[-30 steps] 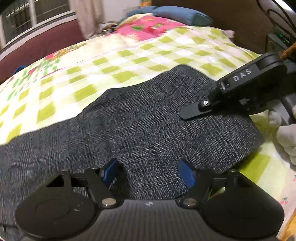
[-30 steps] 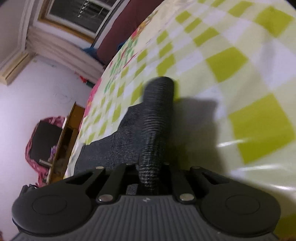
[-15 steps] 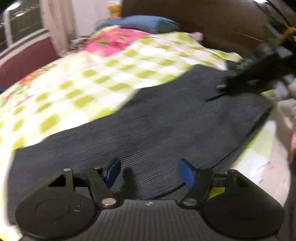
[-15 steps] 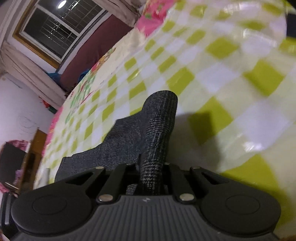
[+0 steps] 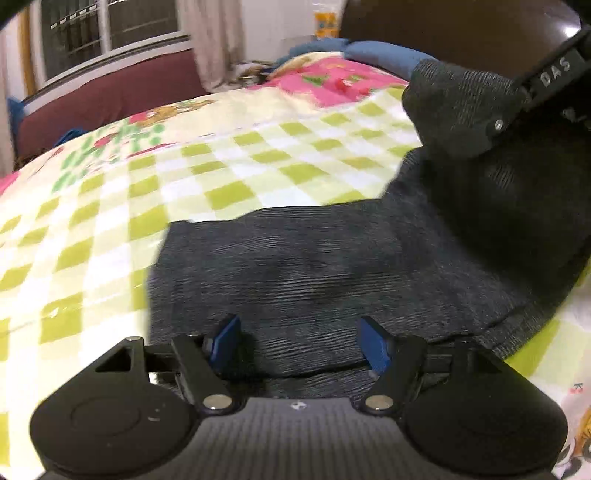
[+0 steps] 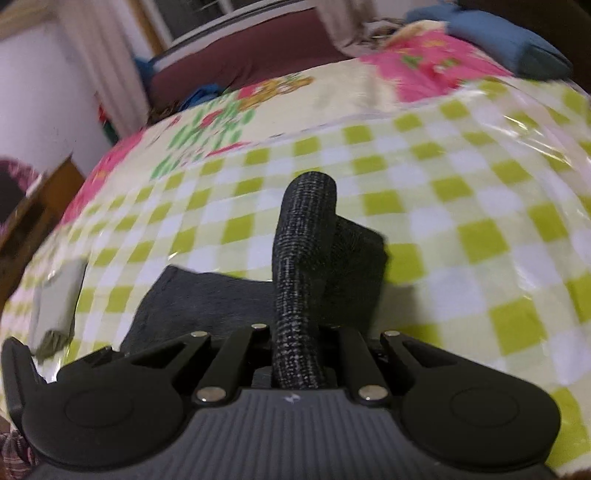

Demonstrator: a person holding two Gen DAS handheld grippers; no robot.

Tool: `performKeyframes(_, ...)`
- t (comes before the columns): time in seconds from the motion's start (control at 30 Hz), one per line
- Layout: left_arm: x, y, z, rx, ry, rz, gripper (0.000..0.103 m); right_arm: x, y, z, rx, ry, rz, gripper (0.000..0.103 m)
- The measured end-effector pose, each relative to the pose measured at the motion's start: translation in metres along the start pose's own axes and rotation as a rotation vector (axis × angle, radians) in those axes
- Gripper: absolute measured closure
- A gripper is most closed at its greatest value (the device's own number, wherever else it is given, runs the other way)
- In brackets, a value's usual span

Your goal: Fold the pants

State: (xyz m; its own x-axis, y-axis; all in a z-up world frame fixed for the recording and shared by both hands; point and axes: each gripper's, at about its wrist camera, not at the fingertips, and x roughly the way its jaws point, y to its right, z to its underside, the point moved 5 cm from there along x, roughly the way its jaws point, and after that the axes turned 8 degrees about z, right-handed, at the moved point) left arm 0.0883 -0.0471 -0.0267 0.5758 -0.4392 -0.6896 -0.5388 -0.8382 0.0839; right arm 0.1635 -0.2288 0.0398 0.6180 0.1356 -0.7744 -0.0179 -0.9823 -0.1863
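Pants [image 5: 314, 266] lay dark and limp across the checked bedspread [image 5: 110, 229], soft woven cloth best taken at an edge. The left gripper [image 5: 299, 343] hovered with fingers apart above them; the right gripper [image 6: 297, 354] pinched a raised fold. Beyond were a blue pillow [image 6: 509, 40] and a window [image 5: 107, 33].

A glossy yellow-green and white checked bedspread [image 5: 229, 173] covers the bed. At its far end lies a pink floral cloth [image 5: 332, 79], and beyond that a blue pillow [image 6: 509, 40]. A maroon padded couch back [image 5: 110, 99] runs along the bedspread's far left side, under a barred window [image 5: 107, 29]. A flat grey folded cloth [image 6: 55, 299] rests on the bedspread's left edge.
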Motion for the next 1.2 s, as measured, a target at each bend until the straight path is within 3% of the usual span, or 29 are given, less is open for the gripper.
performKeyframes(0.1, -0.01, -0.015, 0.004, -0.063, -0.003, 0.008, 0.02, 0.012, -0.044, 0.002, -0.071, -0.016, -0.016, 0.094)
performKeyframes(0.27, -0.004, -0.02, 0.017, -0.074, -0.063, 0.015, 0.02, 0.035, -0.104, 0.01, -0.159, -0.062, -0.015, 0.094)
performKeyframes(0.43, -0.008, -0.014, 0.02, -0.05, -0.072, 0.032, 0.02, 0.06, -0.134, 0.016, -0.169, -0.109, 0.039, 0.094)
performKeyframes(0.63, -0.015, -0.026, 0.025, -0.107, -0.081, 0.064, 0.019, 0.074, -0.174, 0.029, -0.341, -0.119, 0.09, 0.093)
performKeyframes(0.77, -0.017, -0.027, 0.026, -0.1, -0.09, 0.058, 0.019, 0.081, -0.185, 0.025, -0.338, -0.129, 0.089, 0.093)
performKeyframes(0.9, -0.036, -0.03, 0.035, -0.132, -0.086, 0.126, 0.019, 0.095, -0.186, 0.021, -0.29, -0.179, 0.088, 0.092)
performKeyframes(1.07, -0.055, -0.037, 0.048, -0.157, -0.074, 0.103, 0.019, 0.109, -0.194, 0.016, -0.222, -0.215, 0.077, 0.087)
performKeyframes(1.2, -0.061, -0.031, 0.054, -0.138, -0.066, 0.119, 0.019, 0.117, -0.192, 0.006, -0.063, -0.234, 0.058, 0.085)
